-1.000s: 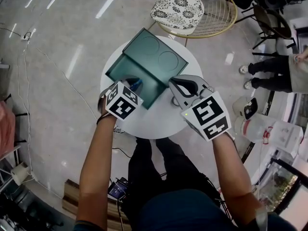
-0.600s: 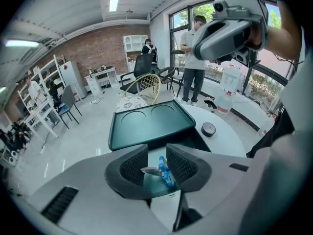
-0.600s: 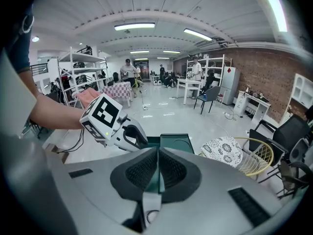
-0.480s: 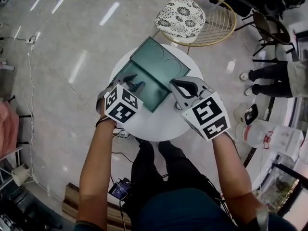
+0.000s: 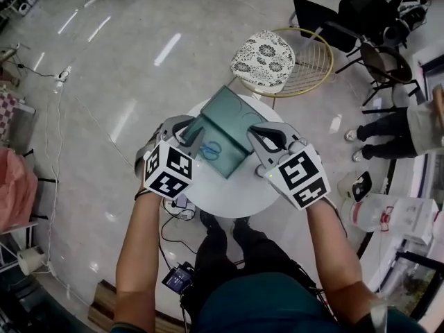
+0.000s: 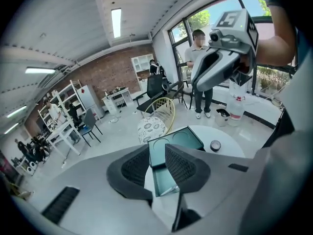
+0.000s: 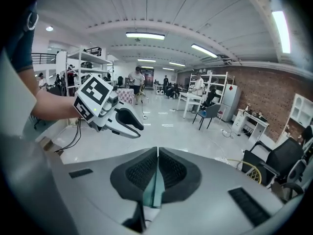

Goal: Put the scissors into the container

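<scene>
Only print on show: black-&-white square markers on each cube. L hand-held gripper point(image 6: 156, 156) has jaws apart w/ nothing gripped, by the left side of the open teal container point(image 5: 232, 116) on the round white counter point(image 5: 229, 193); R hand-held gripper point(image 7: 157, 173) is clamped on the container's thin teal edge. The scissors point(image 5: 210, 149) lie inside the container; the left gripper view alone shows 2 round recesses in its lid & a small dark round thing point(image 6: 215, 145) on the counter near it.
</scene>
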The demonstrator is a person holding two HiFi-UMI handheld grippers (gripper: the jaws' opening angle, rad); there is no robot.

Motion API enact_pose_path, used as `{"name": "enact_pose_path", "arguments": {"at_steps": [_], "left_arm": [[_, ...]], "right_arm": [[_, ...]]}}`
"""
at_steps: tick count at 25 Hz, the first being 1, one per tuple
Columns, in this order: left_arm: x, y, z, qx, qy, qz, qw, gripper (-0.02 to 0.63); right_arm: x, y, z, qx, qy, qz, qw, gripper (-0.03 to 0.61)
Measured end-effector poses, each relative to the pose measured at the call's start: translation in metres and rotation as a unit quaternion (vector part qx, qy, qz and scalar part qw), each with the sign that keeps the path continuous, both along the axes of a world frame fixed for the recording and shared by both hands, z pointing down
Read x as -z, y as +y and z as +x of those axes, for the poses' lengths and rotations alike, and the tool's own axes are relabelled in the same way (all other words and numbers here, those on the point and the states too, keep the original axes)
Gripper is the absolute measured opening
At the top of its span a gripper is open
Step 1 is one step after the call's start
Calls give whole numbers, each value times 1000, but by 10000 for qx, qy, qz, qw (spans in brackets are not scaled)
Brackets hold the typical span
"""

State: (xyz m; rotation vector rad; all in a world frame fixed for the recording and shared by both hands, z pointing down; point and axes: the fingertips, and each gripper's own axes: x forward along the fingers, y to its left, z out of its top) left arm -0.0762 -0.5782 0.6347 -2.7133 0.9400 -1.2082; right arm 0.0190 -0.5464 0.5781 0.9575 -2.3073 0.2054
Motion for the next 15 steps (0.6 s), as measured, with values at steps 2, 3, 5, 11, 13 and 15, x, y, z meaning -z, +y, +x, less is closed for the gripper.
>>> {"name": "enact_pose_path", "arguments": {"at_steps": [2,3,5,11,13,15], "left_arm": [[40,7,-7,72,143,157,9997,110],[60,11,-10,111,215,237,9994,107],[98,19,-18,178,299,411,9985,107],[202,52,-39,333,476,918,9941,106],[231,65,-44,354,523,1061,9923,104],[253,77,-45,379,561,1192,9906,103]], "right_arm": [[33,2,-4,27,-13,247,9997,38],[50,3,-5,34,-19,387,9992,38],[82,6,-6,40,-45,659,9978,37],[167,29,-12,124,-148,1115,9936,37],[192,36,-13,144,-156,1242,9920,37],[212,44,-10,158,-160,1374,9903,37]]}}
